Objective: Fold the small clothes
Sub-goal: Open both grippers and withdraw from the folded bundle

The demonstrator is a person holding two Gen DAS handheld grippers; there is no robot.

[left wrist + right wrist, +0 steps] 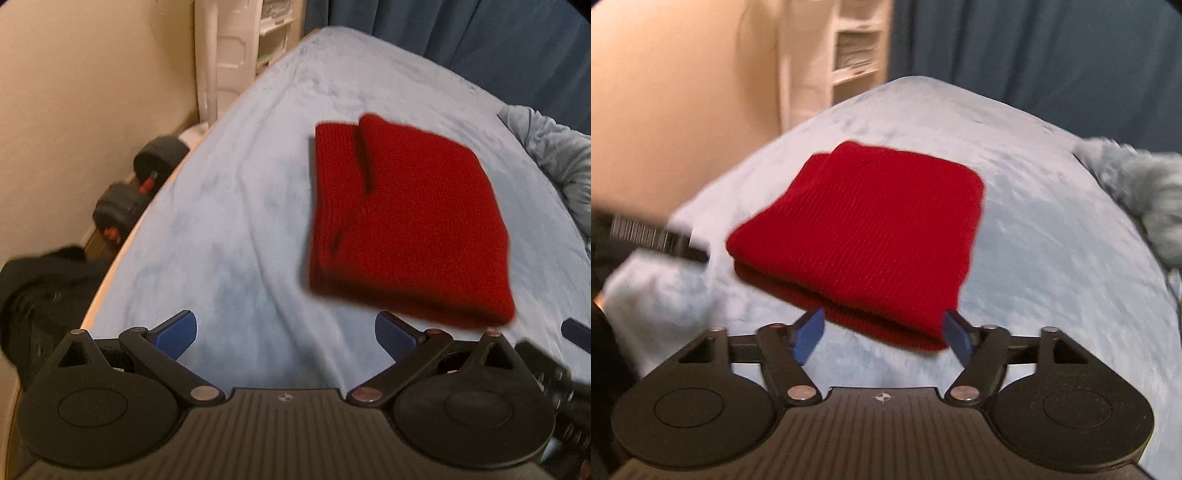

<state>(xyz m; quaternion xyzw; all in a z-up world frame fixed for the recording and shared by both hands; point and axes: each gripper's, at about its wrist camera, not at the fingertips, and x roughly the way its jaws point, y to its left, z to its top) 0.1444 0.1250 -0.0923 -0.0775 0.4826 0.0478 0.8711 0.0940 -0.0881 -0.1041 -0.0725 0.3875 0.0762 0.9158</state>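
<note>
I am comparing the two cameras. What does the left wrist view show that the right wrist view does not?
Only the left wrist view shows the dumbbells on the floor beside the bed and a dark bundle at the bed's edge. Only the right wrist view shows the right gripper, open. Both share the folded red knit garment on the light blue blanket, the blue curtain and the white shelf.

Ribbed red knit garment (864, 225) on a soft, fleecy pale-blue blanket (1052, 258)

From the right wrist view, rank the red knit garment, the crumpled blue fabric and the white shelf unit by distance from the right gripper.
From the right gripper, jaws open:
1. Red knit garment, folded, directly ahead.
2. Crumpled blue fabric, ahead to the right.
3. White shelf unit, beyond the bed, by the wall.
</note>
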